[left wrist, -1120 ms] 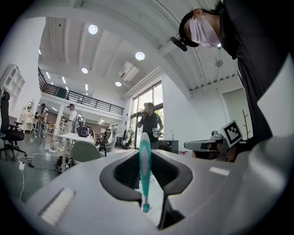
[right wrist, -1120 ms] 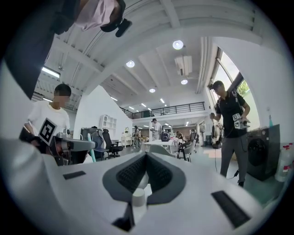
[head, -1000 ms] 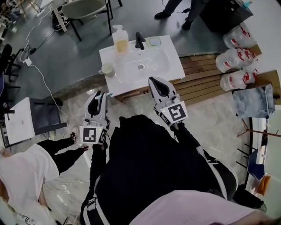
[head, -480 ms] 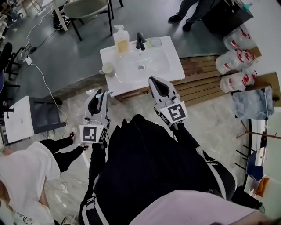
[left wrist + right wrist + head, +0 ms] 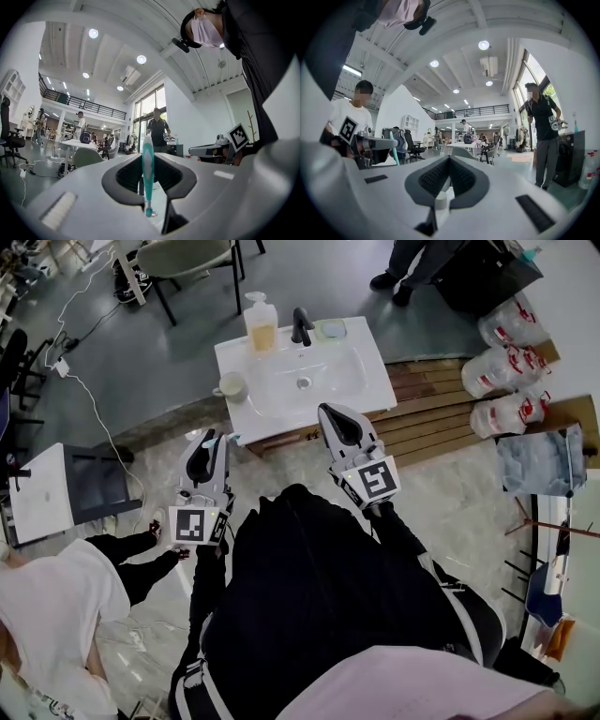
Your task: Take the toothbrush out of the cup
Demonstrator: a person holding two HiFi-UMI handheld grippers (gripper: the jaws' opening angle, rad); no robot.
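Note:
A teal toothbrush (image 5: 147,174) stands upright between the pads of my left gripper (image 5: 148,164), which is shut on its handle. In the head view that gripper (image 5: 207,441) hovers in front of the white sink's left corner, apart from the pale cup (image 5: 231,387) standing on the sink's left rim. The right gripper view catches the toothbrush (image 5: 395,153) sticking up from the left gripper (image 5: 375,143). My right gripper (image 5: 331,412) hangs before the sink's front edge, shut, with nothing in it (image 5: 449,161).
The white sink (image 5: 375,381) carries a soap bottle (image 5: 261,329), a black faucet (image 5: 300,326) and a small dish (image 5: 330,329). Wooden boards (image 5: 441,399) and bagged jugs (image 5: 502,362) lie right. A person in white (image 5: 47,615) crouches lower left, beside a white stool (image 5: 42,498).
Both grippers and the toothbrush stay where they were. The feet of a person behind the sink have shifted a little to the right.

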